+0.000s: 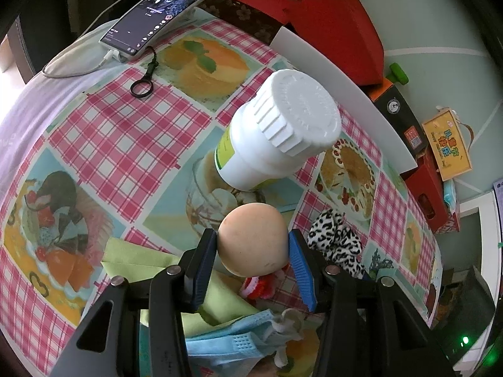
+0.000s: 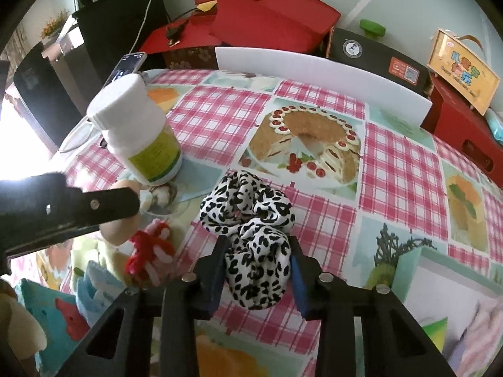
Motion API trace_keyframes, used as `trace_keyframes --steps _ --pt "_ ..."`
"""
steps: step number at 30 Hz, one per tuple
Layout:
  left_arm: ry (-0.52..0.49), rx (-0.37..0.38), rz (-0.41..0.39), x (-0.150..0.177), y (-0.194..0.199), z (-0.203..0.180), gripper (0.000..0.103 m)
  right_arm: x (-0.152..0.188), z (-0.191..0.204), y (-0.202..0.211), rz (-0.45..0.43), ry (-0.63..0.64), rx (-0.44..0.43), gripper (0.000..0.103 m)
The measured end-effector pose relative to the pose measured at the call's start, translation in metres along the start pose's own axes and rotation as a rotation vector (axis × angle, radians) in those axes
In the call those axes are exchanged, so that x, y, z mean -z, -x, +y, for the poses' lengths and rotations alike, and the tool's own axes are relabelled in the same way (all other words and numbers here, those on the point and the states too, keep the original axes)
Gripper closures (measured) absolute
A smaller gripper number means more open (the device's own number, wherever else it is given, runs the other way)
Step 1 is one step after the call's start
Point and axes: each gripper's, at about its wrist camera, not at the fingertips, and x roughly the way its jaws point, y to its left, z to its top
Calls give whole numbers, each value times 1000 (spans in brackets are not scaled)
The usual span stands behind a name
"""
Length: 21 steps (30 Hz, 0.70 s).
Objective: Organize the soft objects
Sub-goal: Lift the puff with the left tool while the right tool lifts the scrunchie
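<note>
Clearly, the widest bare stretch of the pink-checked tablecloth printed with cakes and fruit [image 2: 399, 169] lies to the right of the white plastic bottle with the ribbed screw cap and yellow-green label [image 2: 138, 132], running out to the low white board standing upright along the table's far edge [image 2: 317, 72]. Beyond that board, further from the bottle, red cardboard boxes [image 2: 270, 15] and a black box [image 2: 374, 53] crowd the back. Left of the bottle and further back, a smartphone with a lit screen [image 1: 157, 15] sits propped near the far left edge, with a black ring on a strap [image 1: 142, 87] between it and the bottle.

Just in front of the bottle, the left gripper [image 1: 253, 251] clamps a smooth peach-coloured soft ball [image 1: 253, 238], a pad pressed to each side of it. Below the ball lie a folded light-green cloth [image 1: 138, 257], a red-and-white knitted piece [image 1: 257, 286] and a blue pleated face mask [image 1: 232, 342], all bunched close together.

To the right of the bottle and nearer the camera, the right gripper [image 2: 259, 267] has its blue pads set against both sides of the black-and-white leopard-print fabric scrunchie [image 2: 251, 220], which rests on the cloth; whether they squeeze it I cannot tell. A pale green open box [image 2: 440, 279] stands further right, near the table's front edge.
</note>
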Motion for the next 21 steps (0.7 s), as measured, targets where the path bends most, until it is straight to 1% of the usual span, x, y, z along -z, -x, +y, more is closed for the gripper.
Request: trace_keyframes --steps 6,13,17,21 --pt "-13 7 -11 0 4 -5 54 8 -1 25 -47 -24 -18 65" --pt "-57 18 -42 2 16 -20 55 14 -2 59 -102 -37 -13 65" --pt "-91 32 -63 6 23 -32 55 21 -10 78 -131 -62 5 65" --pt "-129 65 -73 11 32 -44 55 31 -26 95 -154 -107 32 65"
